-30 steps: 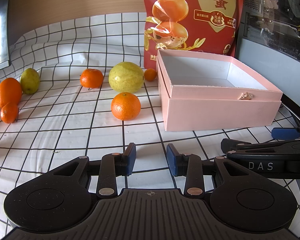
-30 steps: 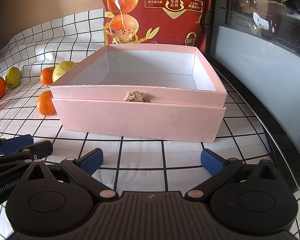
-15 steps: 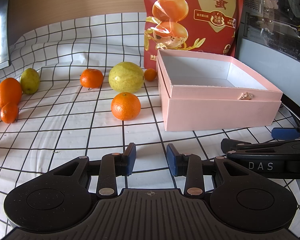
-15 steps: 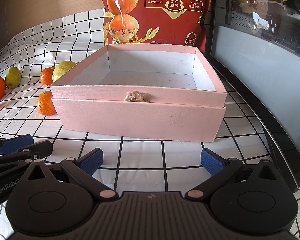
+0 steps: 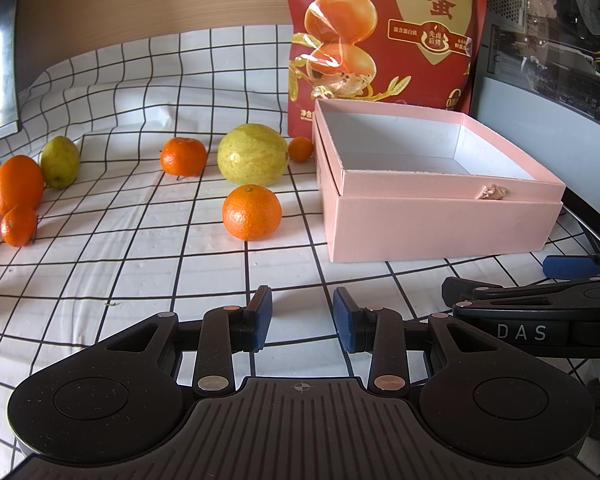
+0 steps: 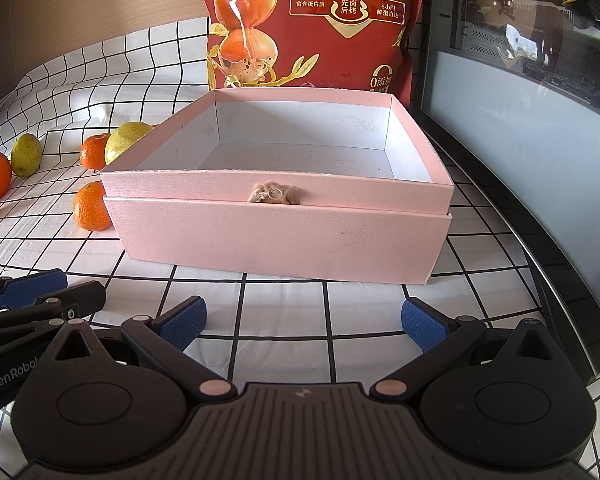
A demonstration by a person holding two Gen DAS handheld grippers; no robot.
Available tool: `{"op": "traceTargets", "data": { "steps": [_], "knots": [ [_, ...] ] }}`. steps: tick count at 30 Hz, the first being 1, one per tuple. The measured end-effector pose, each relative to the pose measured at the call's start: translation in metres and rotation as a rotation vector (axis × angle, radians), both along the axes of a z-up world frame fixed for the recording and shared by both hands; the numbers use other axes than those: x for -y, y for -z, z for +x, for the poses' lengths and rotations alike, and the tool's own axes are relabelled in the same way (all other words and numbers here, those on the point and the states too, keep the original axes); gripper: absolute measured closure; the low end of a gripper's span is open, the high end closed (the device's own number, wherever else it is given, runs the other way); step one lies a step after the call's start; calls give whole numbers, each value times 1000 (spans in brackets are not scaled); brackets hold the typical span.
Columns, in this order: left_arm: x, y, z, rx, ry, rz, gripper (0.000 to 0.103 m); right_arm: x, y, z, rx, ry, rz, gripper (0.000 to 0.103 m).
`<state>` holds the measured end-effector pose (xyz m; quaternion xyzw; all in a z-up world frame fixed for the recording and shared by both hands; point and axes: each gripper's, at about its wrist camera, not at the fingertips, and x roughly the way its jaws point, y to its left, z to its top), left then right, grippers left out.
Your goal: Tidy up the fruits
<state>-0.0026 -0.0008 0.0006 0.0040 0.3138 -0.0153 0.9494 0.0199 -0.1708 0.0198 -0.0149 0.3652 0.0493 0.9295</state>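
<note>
1. Fruits first: seven pieces sit loose on the white black-grid cloth [image 5: 148,256] covering my bench, all to the left of the empty pink square cardboard box [image 5: 440,220]. None are in the box.
2. Closest to the box's front corner is a round orange mandarin [image 5: 251,212]. Just behind it sits a big yellow-green citrus [image 5: 253,154], with a tiny orange kumquat-size fruit [image 5: 300,149] tucked between that and the box wall.
3. Left of the big one is another orange mandarin with a dimpled top [image 5: 183,156].
4. Far left cluster: a yellow-green pear-shaped fruit [image 5: 60,161], a tall oval orange [image 5: 17,185] right beside it, and a small orange mandarin [image 5: 18,225] in front, touching or nearly so, can't say which.
5. Behind the box a red foil snack bag with printed eggs [image 5: 380,40] stands upright. A dark glass-sided computer case [image 6: 520,120] runs along the right.
6. My left hand-held gripper [image 5: 302,318] is low over the cloth with its blue pads partly apart, nothing between them.
7. My right hand-held gripper [image 6: 304,322] faces the box's front wall, pads spread wide, also holding nothing. The two sit side by side.
</note>
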Motion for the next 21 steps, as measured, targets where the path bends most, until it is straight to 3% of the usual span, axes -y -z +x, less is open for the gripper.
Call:
{"op": "traceTargets", "data": {
  "steps": [7,11,14,18,21],
  "knots": [
    [-1,0,0,0,0,-3,65,3,-1,2,-17,-28,-1,0],
    [-9,0,-1,4,33,-49,64,5,-7,7,-86,-74,-5,0],
    [-22,0,-9,14,79,-134,64,7,-6,4,-93,-81,-6,0],
    [-46,-11,-39,105,119,-175,64,7,-8,4,-116,-91,-14,0],
    [-88,-26,-62,178,74,-207,64,6,-9,6,-122,-116,-16,0]
  ]
}}
